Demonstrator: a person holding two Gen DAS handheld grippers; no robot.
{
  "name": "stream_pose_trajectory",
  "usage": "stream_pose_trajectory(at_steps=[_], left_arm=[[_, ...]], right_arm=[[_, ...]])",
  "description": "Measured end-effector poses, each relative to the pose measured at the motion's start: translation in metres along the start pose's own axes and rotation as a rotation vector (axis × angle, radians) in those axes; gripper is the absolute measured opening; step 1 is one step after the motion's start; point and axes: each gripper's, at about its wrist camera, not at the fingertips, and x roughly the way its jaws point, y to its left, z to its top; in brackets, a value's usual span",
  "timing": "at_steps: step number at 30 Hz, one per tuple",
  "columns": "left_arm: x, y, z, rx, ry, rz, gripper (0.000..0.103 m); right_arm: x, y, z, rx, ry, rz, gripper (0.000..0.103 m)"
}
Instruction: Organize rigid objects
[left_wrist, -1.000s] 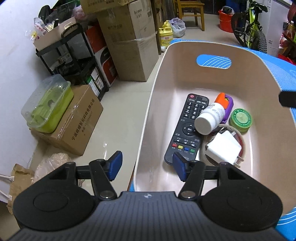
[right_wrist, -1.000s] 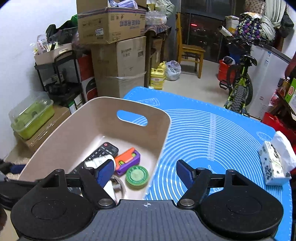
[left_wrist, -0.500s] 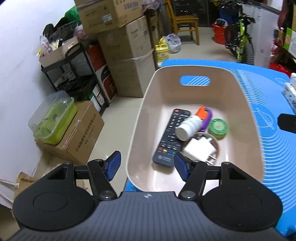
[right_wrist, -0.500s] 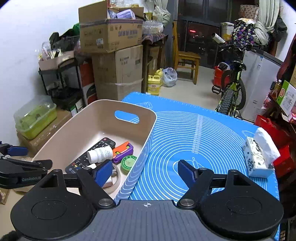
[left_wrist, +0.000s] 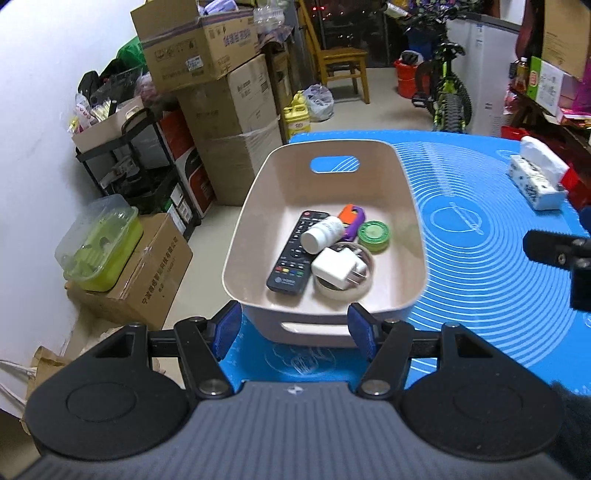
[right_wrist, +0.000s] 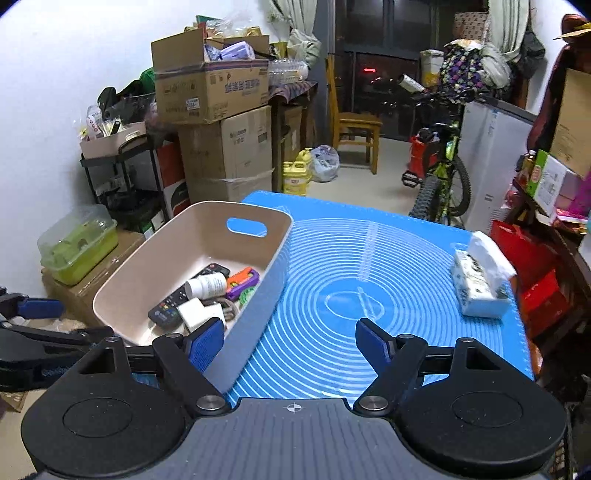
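Beige bin (left_wrist: 413, 206) with remote (left_wrist: 295, 254), pill bottle (left_wrist: 321, 232), charger (left_wrist: 338, 267) (both tongs (left_wrist: 293, 330) (right_wrist: 291, 345) spread, empty)

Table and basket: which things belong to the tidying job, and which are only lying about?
Job: basket, remote, pill bottle, charger, green tin, orange-purple toy.
Lying about: tissue pack, boxes, bicycle, chair.
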Motion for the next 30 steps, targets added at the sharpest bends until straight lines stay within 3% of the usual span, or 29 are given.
stream_pose_trajectory(at_steps=[14,30], left_arm=[[-0.043,-0.032,-0.037,0.027,-0.034,-0.039,0.065],[-0.061,-0.062,-0.07,0.039,-0.083,-0.073,0.065]], right_arm=[[-0.058,-0.024,-0.06,0.034,-0.02,-0.039,0.082],[-0.087,-0.041,-0.111,0.041,-0.026,-0.08,0.082]])
